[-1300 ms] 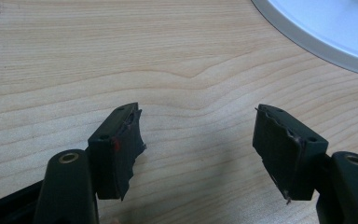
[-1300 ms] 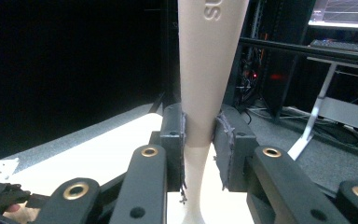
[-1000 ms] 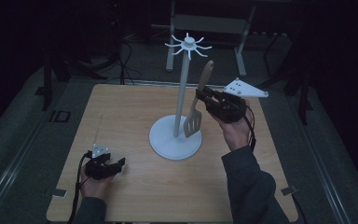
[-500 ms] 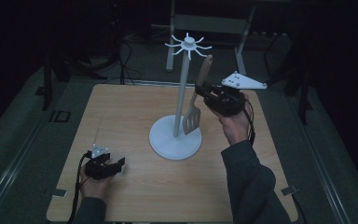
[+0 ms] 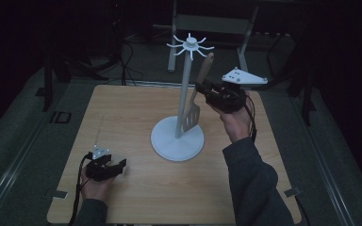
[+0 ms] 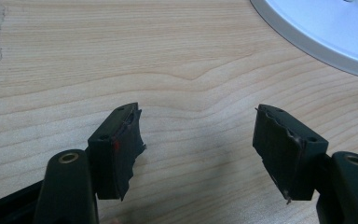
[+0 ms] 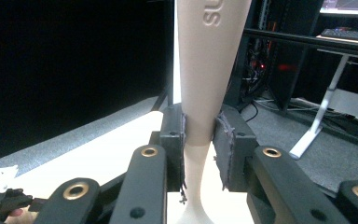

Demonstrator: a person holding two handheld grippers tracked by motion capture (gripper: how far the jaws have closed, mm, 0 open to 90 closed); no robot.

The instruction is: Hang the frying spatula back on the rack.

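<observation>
Right hand-held gripper (image 5: 202, 89) clamped on spatula (image 5: 194, 110), mid-frame by rack (image 5: 185, 94); next: hang on hook. Left hand-held gripper (image 5: 118, 165) apart, idle.

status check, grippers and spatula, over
Right gripper shut on spatula, held upright beside rack pole. Left gripper open, low over table. Rack hooks close above handle.

Pale spatula handle (image 7: 200, 84) upright, pinched between the right gripper's (image 7: 199, 144) black jaws.
</observation>
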